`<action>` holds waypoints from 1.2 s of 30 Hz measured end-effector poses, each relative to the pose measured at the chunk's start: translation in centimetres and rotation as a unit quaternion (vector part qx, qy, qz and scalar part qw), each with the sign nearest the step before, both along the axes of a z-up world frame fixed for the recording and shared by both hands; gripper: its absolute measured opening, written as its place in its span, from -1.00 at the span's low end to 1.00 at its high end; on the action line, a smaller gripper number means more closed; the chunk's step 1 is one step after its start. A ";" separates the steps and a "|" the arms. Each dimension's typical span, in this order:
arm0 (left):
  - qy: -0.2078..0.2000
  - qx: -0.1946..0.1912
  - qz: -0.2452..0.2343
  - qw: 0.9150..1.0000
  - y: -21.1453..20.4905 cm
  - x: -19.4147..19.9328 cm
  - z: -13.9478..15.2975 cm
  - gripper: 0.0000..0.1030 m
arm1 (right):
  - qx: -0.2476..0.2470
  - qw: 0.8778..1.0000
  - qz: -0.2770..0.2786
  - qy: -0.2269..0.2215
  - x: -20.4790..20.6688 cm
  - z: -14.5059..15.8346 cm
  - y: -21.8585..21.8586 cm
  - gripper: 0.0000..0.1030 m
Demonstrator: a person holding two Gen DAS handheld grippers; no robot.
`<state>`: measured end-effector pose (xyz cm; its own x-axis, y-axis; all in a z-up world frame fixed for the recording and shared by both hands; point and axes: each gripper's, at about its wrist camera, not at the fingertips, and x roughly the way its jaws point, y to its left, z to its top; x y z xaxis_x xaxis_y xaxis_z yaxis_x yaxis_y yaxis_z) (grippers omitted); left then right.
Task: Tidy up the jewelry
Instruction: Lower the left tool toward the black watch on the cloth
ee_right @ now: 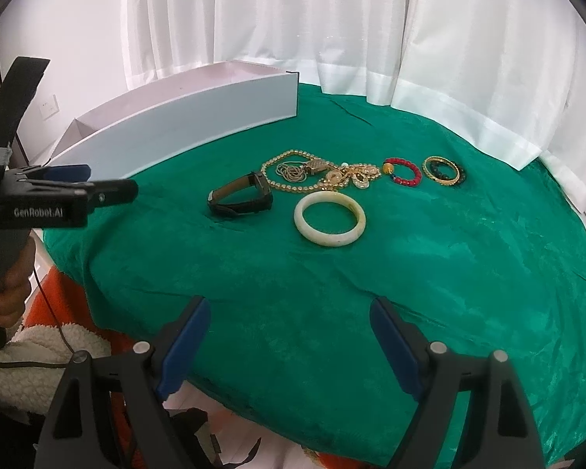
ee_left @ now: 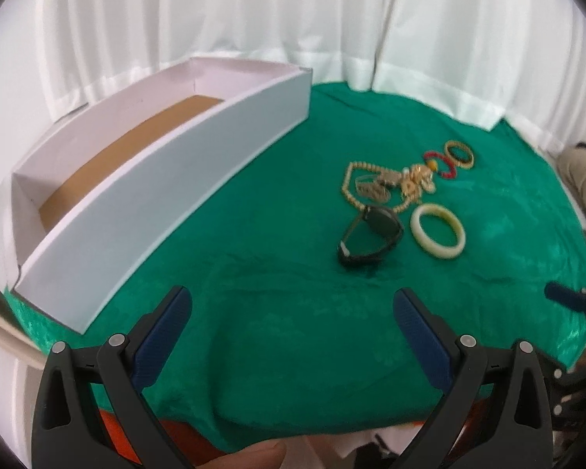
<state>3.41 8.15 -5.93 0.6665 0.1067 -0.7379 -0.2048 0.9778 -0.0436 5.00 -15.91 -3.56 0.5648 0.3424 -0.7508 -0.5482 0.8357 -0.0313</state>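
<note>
1. Laid out loose on the green cloth (ee_right: 429, 273): black watch (ee_right: 241, 197), pale jade-like bangle (ee_right: 329, 219), tangled gold chains (ee_right: 320, 174), red bead bracelet (ee_right: 403, 172), gold-and-dark bangle (ee_right: 442, 170).
2. Parked just left of the pile: long white box (ee_left: 168, 195), brown floor bare, probably the sorting destination.
3. Nothing gripped yet.
4. Left gripper (ee_left: 293, 336): jaws spread wide, low over the near cloth, aimed toward the watch.
5. Right gripper (ee_right: 289, 342): jaws likewise apart, hovering level near the table edge.
</note>
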 end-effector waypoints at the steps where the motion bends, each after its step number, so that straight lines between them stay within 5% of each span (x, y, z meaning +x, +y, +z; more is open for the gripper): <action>1: -0.005 0.007 -0.003 1.000 -0.1 0.0 0.1 0.99 | 0.000 1.000 -0.002 0.000 0.0 0.0 -0.1 0.66; 5: 0.014 0.043 -0.011 0.999 0.0 0.7 -0.2 0.99 | 0.000 1.000 -0.006 -0.001 0.2 0.0 -0.3 0.66; 10: 0.022 -0.038 -0.033 0.999 1.2 0.6 -0.7 0.99 | 0.000 1.000 -0.007 -0.002 0.2 0.0 -0.4 0.66; 15: 0.024 0.023 -0.008 0.999 0.5 0.4 -0.3 0.99 | -0.001 1.000 -0.007 -0.002 0.1 -0.1 -0.5 0.66; 36: 0.032 0.004 -0.069 0.997 -1.5 0.3 -0.3 0.99 | -0.017 1.000 -0.011 0.003 0.2 -0.3 -0.3 0.66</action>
<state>3.73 6.69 -6.19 0.6274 0.0233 -0.7783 -0.0705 0.9972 -0.0269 5.23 -16.24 -3.84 0.5675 0.3053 -0.7647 -0.5307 0.8457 -0.0561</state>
